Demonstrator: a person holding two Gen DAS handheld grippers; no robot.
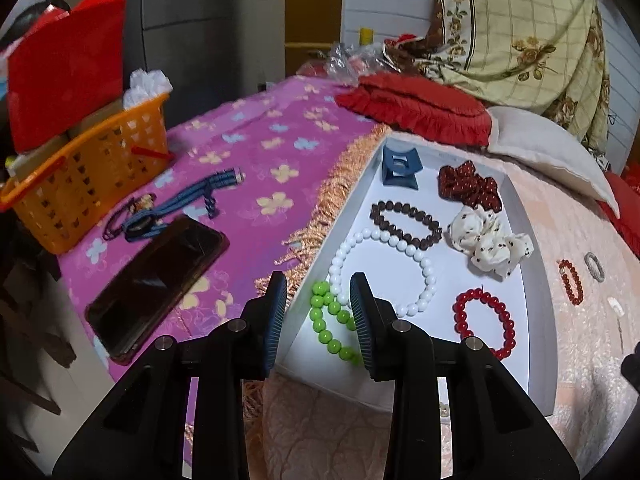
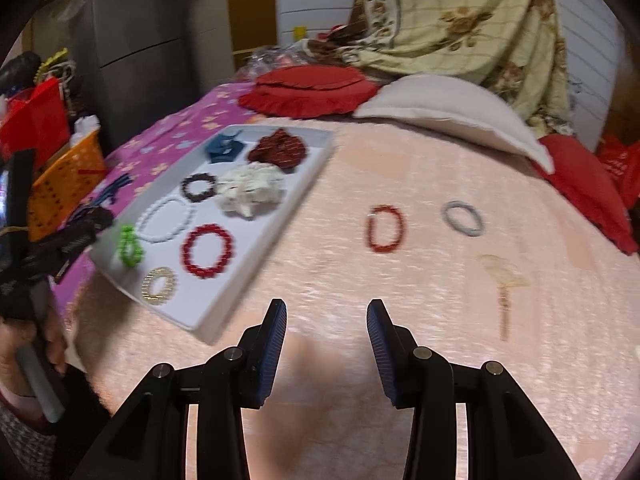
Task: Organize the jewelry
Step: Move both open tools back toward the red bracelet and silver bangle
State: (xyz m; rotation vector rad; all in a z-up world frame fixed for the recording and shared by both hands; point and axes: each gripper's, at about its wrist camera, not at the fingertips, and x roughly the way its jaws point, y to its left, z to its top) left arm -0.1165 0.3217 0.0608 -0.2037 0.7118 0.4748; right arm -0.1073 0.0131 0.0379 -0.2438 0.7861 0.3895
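Note:
A white tray (image 2: 280, 218) lies on the pink blanket (image 2: 400, 320). It holds green beads (image 1: 320, 316), a white bead bracelet (image 1: 420, 256), a red bracelet (image 2: 188, 258), a brown bracelet (image 1: 404, 210), a gold bracelet (image 2: 146, 284), a blue claw clip (image 1: 400, 168) and two scrunchies (image 1: 488, 244). My left gripper (image 1: 319, 280) is open, its fingers astride the tray's left wall without pressing it. My right gripper (image 2: 327, 306) is open and empty over bare blanket. Beyond it lie a small red bracelet (image 2: 370, 228), a grey hair tie (image 2: 447, 216) and a gold hairpin (image 2: 504, 276).
Left of the tray, on a purple flowered cloth (image 1: 260, 140), are a phone (image 1: 160, 280), a blue strap (image 1: 188, 200) and an orange basket (image 1: 88, 184). A red cushion (image 2: 312, 88) and a white pillow (image 2: 448, 108) lie behind. A hand (image 2: 24, 340) holds the left gripper's handle.

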